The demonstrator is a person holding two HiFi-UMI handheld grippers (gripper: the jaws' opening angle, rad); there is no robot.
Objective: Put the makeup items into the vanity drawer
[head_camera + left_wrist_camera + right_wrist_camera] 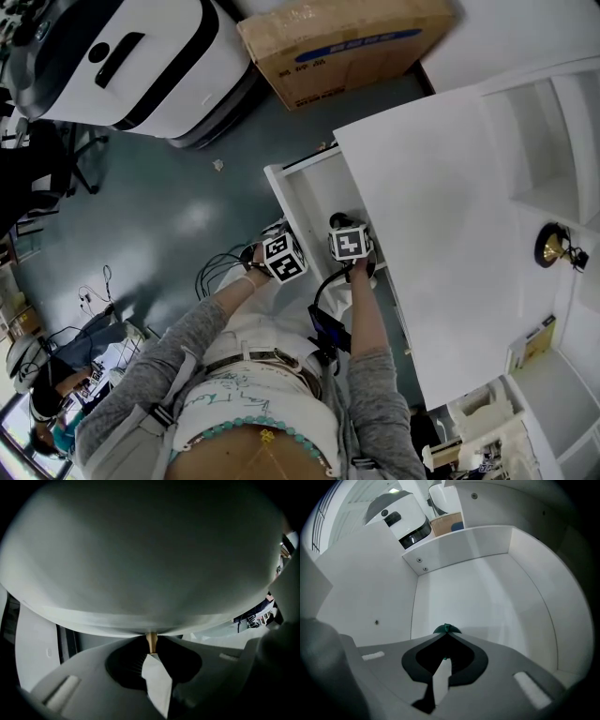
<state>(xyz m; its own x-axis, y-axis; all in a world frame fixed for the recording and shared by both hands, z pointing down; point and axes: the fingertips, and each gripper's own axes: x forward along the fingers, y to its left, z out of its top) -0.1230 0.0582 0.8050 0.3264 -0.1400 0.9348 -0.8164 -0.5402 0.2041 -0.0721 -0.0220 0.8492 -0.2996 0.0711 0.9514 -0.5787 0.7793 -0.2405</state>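
The white vanity drawer [314,192] stands pulled out from under the vanity top [450,216]. My left gripper [151,645] is shut on the brass stem of the drawer knob [151,639], with the white drawer front [140,564] filling that view. In the head view the left gripper [278,234] sits at the drawer's outer face. My right gripper [446,631] is inside the drawer, shut on a small dark green item [446,629] of which only the tip shows. The drawer floor [487,597] beneath it is bare white. The right gripper [343,223] hangs over the drawer's near part.
A cardboard box [342,42] and a large white machine [141,56] stand on the grey floor beyond the drawer. Cables [220,267] lie by the person's left arm. A gold object [553,246] sits on the vanity's white shelving at the right.
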